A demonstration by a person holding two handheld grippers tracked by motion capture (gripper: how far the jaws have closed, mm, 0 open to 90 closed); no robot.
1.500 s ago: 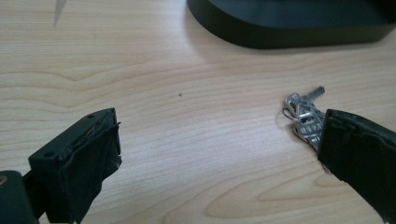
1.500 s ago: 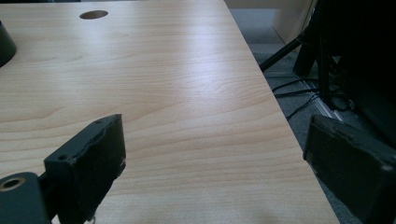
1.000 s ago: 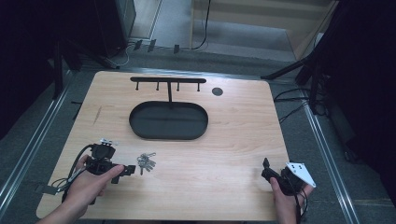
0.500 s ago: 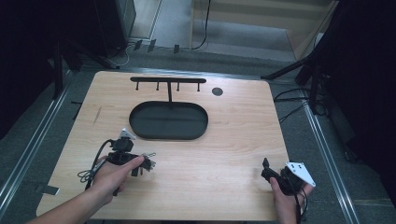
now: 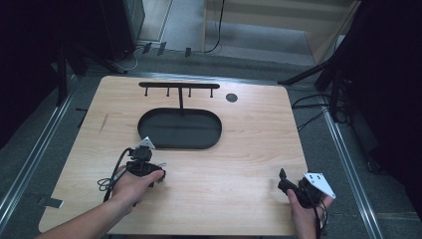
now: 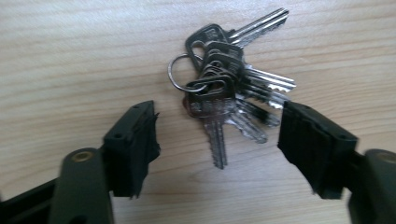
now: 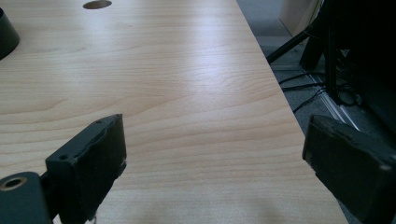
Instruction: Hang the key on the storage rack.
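Pale wood grain runs under a bunch of keys [image 6: 229, 88] in the left gripper view, and the left claw [image 6: 219, 135] now stands right over them, its two black jaws spread wide with the blades of the lower keys lying in the gap between. That is the change: a second ago this hand sat back near the left edge of the tabletop [image 5: 239, 149] with the keys lying apart to its right, and half a second ago it was sliding in; now, in the high view, the left claw [image 5: 149, 167] has closed the distance and covers the spot just below the near rim of the dark oval tray [image 5: 154, 139]. The keys lie flat on the wood on a steel ring [image 6: 180, 74], fanned out, not yet gripped, no jaw touching them as far as I can tell. So the approach looks finished and the pinch is what comes next; the loose fan of keys could skid or slip out if the jaws catch only one blade. Behind the tray stands the black hook rack [image 5: 179, 89], a likely home for the ring. The right claw [image 5: 283, 179] has not budged at the near right corner, jaws parted over bare wood, holding nothing.
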